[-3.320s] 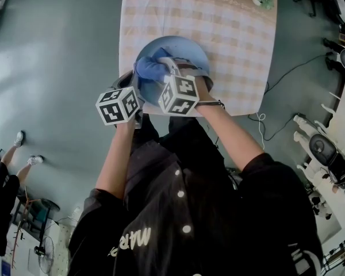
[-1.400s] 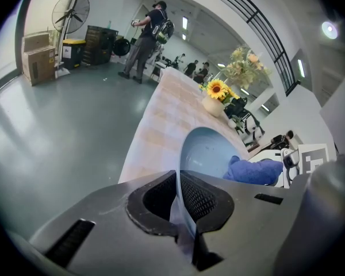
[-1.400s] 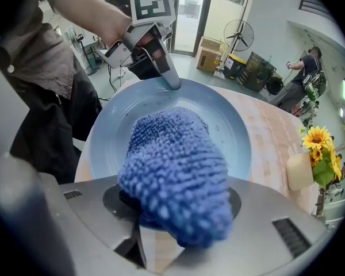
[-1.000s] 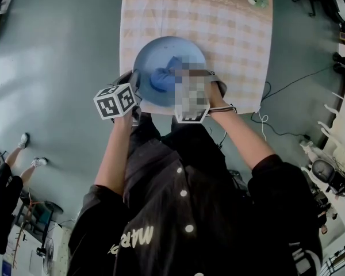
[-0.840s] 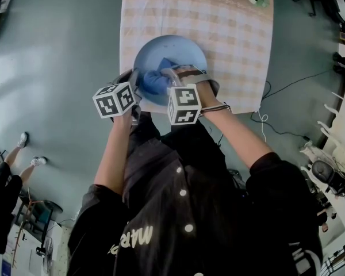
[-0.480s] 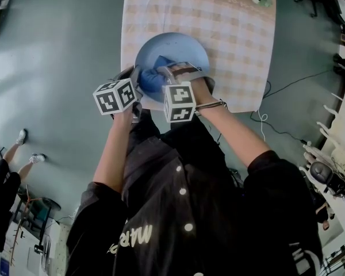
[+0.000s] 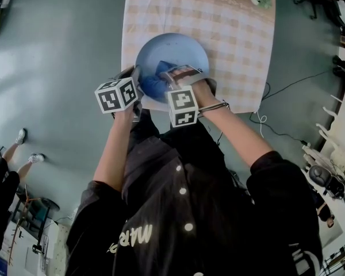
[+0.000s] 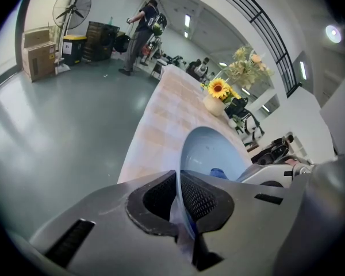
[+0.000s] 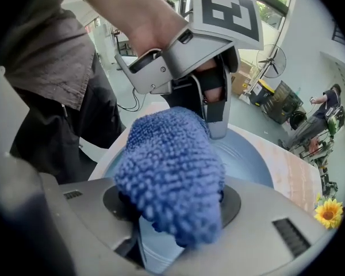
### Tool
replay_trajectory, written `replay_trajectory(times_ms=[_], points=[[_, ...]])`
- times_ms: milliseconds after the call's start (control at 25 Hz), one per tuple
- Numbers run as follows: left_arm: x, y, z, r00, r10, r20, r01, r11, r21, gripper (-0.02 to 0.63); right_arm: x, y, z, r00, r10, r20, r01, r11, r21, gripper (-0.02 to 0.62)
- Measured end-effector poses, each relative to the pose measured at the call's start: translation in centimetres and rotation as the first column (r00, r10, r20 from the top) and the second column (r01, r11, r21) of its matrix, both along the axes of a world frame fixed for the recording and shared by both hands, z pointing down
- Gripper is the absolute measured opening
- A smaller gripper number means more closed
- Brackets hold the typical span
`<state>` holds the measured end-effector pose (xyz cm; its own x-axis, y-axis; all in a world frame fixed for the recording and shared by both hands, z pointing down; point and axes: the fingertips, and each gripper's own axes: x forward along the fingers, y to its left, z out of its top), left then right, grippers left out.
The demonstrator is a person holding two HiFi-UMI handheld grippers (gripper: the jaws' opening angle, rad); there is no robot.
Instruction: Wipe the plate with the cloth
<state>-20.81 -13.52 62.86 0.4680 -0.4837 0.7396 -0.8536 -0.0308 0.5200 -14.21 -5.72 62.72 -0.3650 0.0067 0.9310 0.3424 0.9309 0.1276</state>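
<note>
Got the left gripper (image 8: 178,197) clamped tight on the near rim of the plate (image 7: 178,48), and the right gripper (image 9: 171,209) squeezed shut on a fat wad of blue cloth (image 9: 169,165), pressing it into the hollow close to that same rim. All of it sitting over the near end of the table (image 7: 236,33), well apart from the flower vase (image 8: 214,102) at the far end. Biggest worry, judging from here: levering the plate out of that thin edge-only pinch with too hard a shove from the wad, then clattering it onto the table or off the near edge. Also worth fearing: knocking one gripper into the other, given such a tight gap between them in the right gripper view. As for direction: no real long axis on a round plate, just a hollow facing up and seemingly tipped toward the right gripper; can't tell whether lifted clear of the table or resting on the far rim. Long axis of the cloth lump running straight out from the jaws, free end aimed at the left gripper.
</note>
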Motion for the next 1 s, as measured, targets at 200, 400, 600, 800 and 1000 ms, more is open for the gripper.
replay_trajectory(times_ms=[200, 400, 600, 800, 1000], points=[[0.0, 0.0, 0.1, 1.0, 0.003, -0.001, -0.003, 1.0, 0.003, 0.029, 1.3, 1.0, 0.1, 1.0, -0.012, -0.005, 0.012, 1.0, -0.011, 0.19], [0.1, -0.1, 0.0, 1.0, 0.011, 0.008, -0.011, 1.0, 0.012, 0.029, 3.0, 1.8, 0.2, 0.999, -0.03, -0.026, 0.03, 1.0, 0.003, 0.19], [0.0, 0.0, 0.0, 1.0, 0.007, 0.006, -0.007, 1.0, 0.009, 0.029, 4.4, 1.9, 0.3, 0.999, -0.025, -0.04, 0.025, 1.0, -0.001, 0.19], [0.0, 0.0, 0.0, 1.0, 0.01, 0.015, -0.01, 1.0, 0.013, 0.029, 5.7, 1.6, 0.3, 0.998, -0.011, -0.059, 0.012, 1.0, 0.014, 0.19], [0.0, 0.0, 0.0, 1.0, 0.012, 0.02, -0.012, 1.0, 0.015, 0.029, 7.0, 0.9, 0.3, 0.997, 0.017, -0.081, -0.016, 1.0, 0.015, 0.19]])
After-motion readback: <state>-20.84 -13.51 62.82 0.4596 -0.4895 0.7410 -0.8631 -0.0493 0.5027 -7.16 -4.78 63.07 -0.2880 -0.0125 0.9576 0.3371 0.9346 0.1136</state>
